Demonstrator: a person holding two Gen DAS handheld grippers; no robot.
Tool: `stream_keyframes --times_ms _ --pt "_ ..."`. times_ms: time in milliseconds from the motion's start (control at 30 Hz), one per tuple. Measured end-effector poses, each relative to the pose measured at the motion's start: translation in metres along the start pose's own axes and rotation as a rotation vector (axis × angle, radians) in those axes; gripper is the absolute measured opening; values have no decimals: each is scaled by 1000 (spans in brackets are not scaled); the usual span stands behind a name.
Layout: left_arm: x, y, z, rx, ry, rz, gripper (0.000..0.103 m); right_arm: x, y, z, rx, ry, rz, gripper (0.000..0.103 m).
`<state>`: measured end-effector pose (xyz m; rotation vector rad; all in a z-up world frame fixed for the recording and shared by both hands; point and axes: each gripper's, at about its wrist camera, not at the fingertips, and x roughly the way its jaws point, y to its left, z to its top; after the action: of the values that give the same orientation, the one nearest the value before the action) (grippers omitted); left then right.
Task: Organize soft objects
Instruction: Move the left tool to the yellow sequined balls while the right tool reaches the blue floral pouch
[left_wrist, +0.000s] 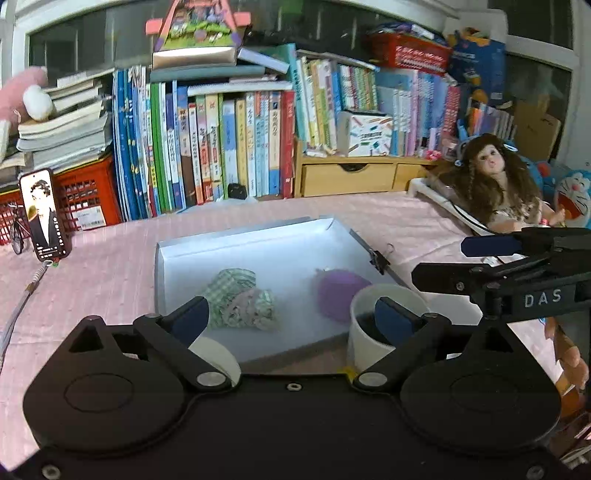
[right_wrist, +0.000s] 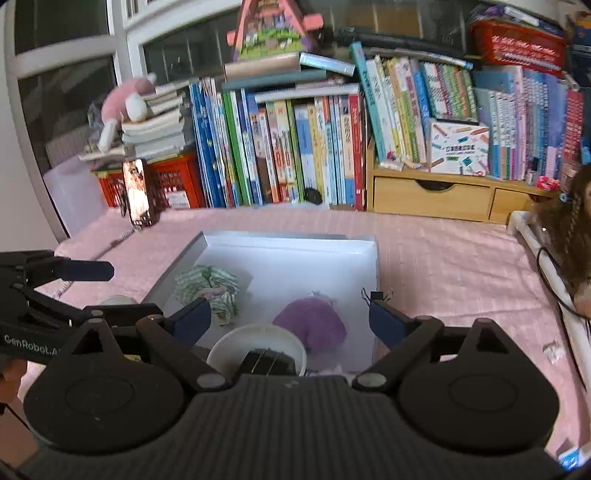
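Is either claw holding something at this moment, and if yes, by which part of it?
Nothing is held. The left claw and right claw both stand open and empty above the white tray, where the green checked cloth and purple soft object lie.

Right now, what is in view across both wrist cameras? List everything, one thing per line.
Tray: one, white, shallow, on the pink cloth.
Checked cloth bundle: one, green and white, crumpled, in the tray's left part.
Purple soft item: one, in the tray's right part.
Cup: one, white, something dark inside, at the tray's near edge.
Tape roll: one, white, near the tray's left corner.
Phone: one, screen lit, propped upright, far left.
Doll: one, long brown hair, reclining at right.
Books: many, upright row behind.
Crate: one, red, behind the phone.
Left gripper: jaws open, empty.
Right gripper: jaws open, empty.
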<state>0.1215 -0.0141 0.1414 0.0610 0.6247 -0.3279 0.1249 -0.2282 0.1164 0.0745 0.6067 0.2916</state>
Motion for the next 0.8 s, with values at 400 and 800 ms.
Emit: stream_keyframes --times_ms 400,800 --pt "-22 -21 -71 -49 -39 6 97 -27 7 -81 8 -175 -100 99" --pt "-29 -20 -144 -105 -121 153 97 -47 24 -134 -154 -250 -206 98"
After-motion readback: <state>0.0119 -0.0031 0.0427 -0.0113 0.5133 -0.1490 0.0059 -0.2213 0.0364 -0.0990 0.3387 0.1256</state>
